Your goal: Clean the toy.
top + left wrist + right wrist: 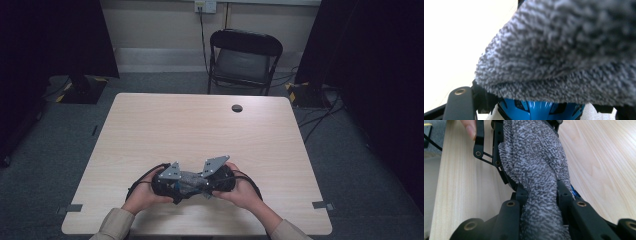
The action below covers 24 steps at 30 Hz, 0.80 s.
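Observation:
A grey fluffy cloth (pixel 191 181) is bunched between my two grippers near the table's front edge. My right gripper (pixel 540 192) is shut on the cloth (pixel 534 157), its black jaws pinching it into a narrow roll. From there the cloth runs up into the jaws of my left gripper (pixel 524 135), which close around its far end. In the left gripper view the cloth (pixel 564 55) drapes right over the camera and hides the jaw tips. In the high view the left gripper (pixel 184 186) and right gripper (pixel 202 184) face each other, almost touching.
The light wooden table (pixel 200 130) has a round cable hole (pixel 237 108) at its far right. A black folding chair (pixel 245 60) stands beyond the far edge. Dark stands flank the table on both sides. A finger (pixel 470 128) rests on the left gripper's linkage.

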Available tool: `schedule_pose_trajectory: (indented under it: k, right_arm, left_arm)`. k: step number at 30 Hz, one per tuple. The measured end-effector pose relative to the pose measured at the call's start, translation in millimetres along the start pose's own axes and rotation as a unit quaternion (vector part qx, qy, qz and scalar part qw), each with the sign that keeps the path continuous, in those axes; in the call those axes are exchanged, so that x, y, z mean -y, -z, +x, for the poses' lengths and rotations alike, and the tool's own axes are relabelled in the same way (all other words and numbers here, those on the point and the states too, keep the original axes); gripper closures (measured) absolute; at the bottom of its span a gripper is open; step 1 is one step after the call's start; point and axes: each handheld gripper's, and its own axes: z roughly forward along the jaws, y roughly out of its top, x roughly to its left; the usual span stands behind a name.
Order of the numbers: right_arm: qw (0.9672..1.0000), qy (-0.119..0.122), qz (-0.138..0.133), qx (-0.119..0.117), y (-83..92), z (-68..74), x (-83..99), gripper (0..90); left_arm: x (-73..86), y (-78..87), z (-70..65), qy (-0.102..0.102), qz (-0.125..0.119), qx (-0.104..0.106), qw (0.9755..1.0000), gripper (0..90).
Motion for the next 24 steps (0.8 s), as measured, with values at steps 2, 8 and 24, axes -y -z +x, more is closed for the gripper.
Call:
schedule_pose_trajectory:
  k: [2,8,24]
  right_arm:
    - [1.0000,0.003,0.006,0.002,0.4,0.3,-1.2,71.0]
    - [0.9996,-0.002,0.013,0.023,14.3,-3.0,7.2,71.0]
    - [0.9971,-0.055,0.009,0.053,37.6,-20.0,46.9,71.0]
  left_arm:
    - [0.2,0.3,-0.2,-0.001,0.000,-0.001,1.0000,23.1]
    - [0.5,0.6,-0.3,0.000,0.000,-0.001,1.0000,23.0]
    - [-9.3,-4.1,0.2,0.013,0.019,0.003,0.9997,22.3]
